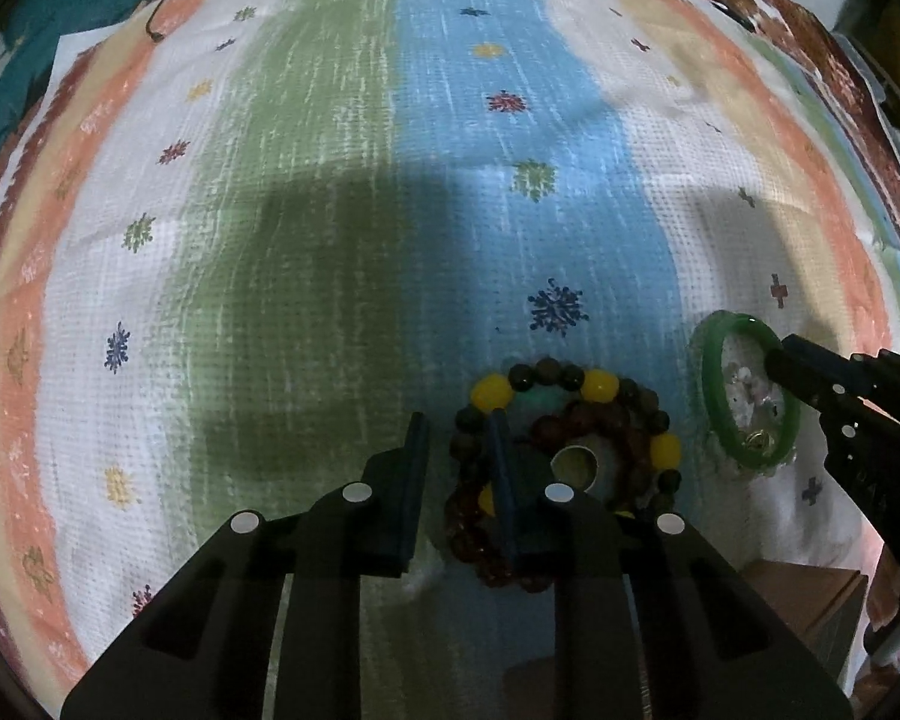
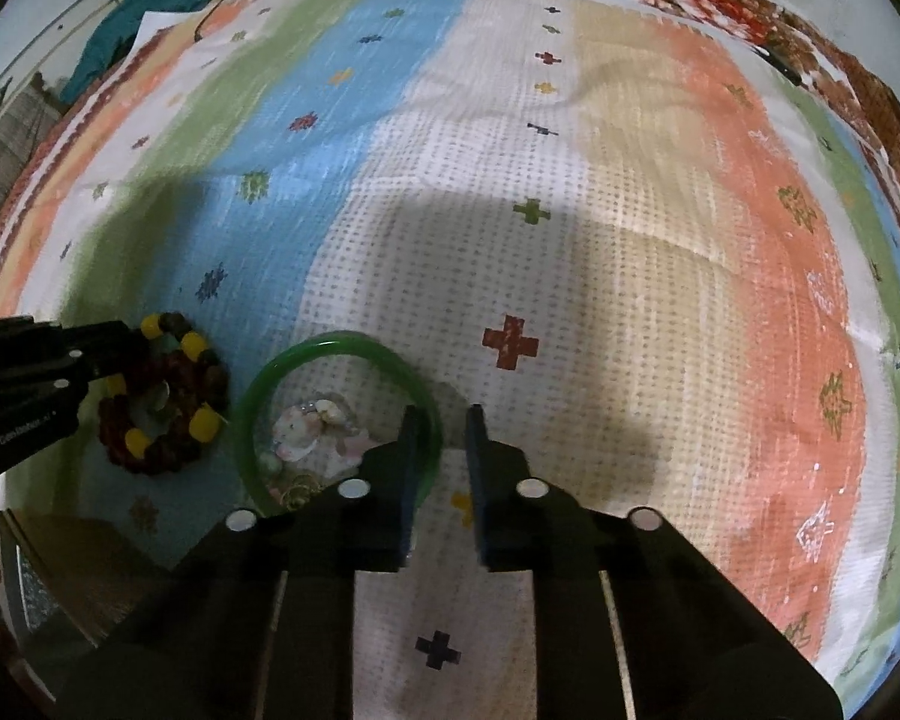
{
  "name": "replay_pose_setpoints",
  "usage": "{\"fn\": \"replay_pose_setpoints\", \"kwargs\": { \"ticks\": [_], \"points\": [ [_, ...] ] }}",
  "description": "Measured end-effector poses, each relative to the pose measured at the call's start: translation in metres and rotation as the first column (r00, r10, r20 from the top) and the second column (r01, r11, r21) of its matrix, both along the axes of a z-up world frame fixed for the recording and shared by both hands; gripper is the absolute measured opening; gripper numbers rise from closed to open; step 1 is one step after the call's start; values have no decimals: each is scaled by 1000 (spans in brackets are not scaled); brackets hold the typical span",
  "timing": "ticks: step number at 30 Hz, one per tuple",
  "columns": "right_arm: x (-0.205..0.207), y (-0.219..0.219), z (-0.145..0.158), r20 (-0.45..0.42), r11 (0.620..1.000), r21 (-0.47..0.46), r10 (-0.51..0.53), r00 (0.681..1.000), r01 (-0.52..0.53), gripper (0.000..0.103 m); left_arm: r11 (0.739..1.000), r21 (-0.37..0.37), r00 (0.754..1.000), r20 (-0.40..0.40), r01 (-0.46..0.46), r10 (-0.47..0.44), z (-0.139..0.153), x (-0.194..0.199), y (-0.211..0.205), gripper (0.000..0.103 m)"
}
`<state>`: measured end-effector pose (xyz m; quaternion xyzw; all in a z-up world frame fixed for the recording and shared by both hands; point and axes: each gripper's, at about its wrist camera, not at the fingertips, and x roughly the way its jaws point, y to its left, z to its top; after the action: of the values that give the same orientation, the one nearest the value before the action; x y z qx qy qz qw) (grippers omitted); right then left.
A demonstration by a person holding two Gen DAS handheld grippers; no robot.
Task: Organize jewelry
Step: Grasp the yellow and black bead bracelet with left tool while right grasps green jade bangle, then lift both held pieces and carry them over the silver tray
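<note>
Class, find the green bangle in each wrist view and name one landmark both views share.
Left wrist view: green bangle at lower right, with the right tongs reaching over its rim.
Right wrist view: green bangle at lower centre-left, ahead of the right tongs.
Shared landmark: the yellow-and-dark beaded bracelet, left of the bangle.

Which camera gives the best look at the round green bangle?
The right wrist view: the round green bangle shows as a nearly full ring, though the right gripper covers its near edge. The left wrist view squeezes it at the right edge.
</note>
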<state>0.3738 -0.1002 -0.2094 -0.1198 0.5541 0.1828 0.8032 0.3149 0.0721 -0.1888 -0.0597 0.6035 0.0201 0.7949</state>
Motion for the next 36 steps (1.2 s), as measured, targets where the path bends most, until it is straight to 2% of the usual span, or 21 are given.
{"fn": "replay_pose_setpoints", "kwargs": {
  "ticks": [4, 11, 28, 36],
  "points": [
    [-1, -2, 1, 1, 1000, 19, 1, 1000, -1, 8, 1000, 0, 1000, 3, -11, 11, -2, 2, 2, 9],
    [-2, -6, 8, 6, 999, 32, -6, 1000, 6, 8, 1000, 0, 999, 23, -28, 28, 10, 1, 7, 9],
    [-28, -18, 55, 68, 995, 92, -32, 997, 26, 8, 998, -60, 984, 179, -6, 16, 85, -25, -15, 9],
    [-43, -22, 74, 92, 993, 117, -42, 995, 31, 8, 999, -54, 973, 229, 0, 13, 109, -38, -17, 9]
  ]
}}
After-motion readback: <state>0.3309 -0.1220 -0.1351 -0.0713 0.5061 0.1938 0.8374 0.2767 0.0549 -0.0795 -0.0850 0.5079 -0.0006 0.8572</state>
